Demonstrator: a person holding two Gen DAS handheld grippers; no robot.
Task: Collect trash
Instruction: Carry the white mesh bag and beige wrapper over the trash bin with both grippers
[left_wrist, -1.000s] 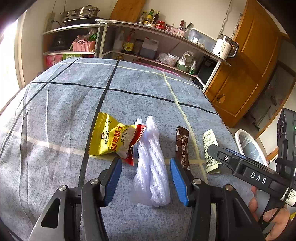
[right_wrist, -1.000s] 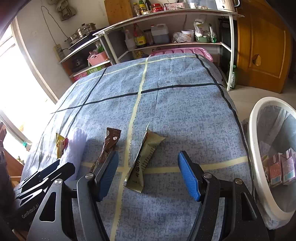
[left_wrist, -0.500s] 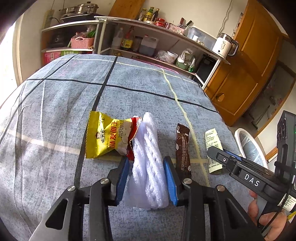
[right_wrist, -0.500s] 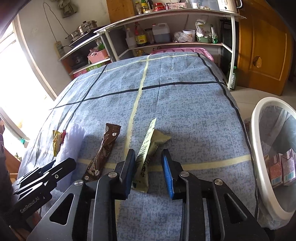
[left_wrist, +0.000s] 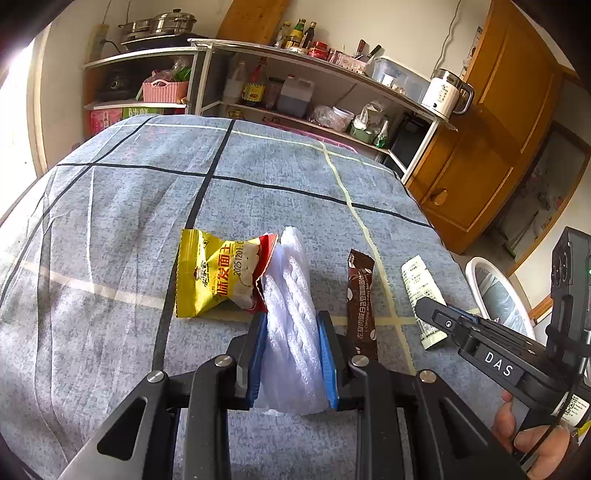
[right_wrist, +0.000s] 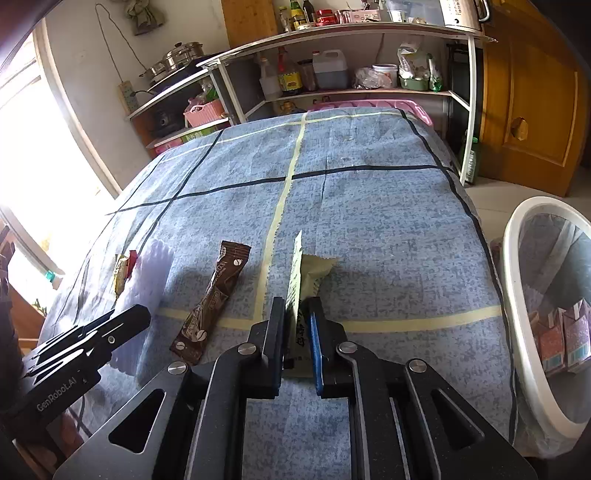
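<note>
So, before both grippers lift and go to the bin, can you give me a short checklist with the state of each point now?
1. Left gripper around the white foam net: ok, jaws closing, pads pressing its sides.
2. Right gripper shut on the beige wrapper: ok, wrapper stands pinched on edge.
3. Neighbours free of the grips: ok for the brown sachet; cannot tell for the yellow snack bag, which touches the net.
4. White bin open and beside the table: ok, cartons lie inside.
5. Grip firm enough for lifting: cannot tell until raised.
</note>
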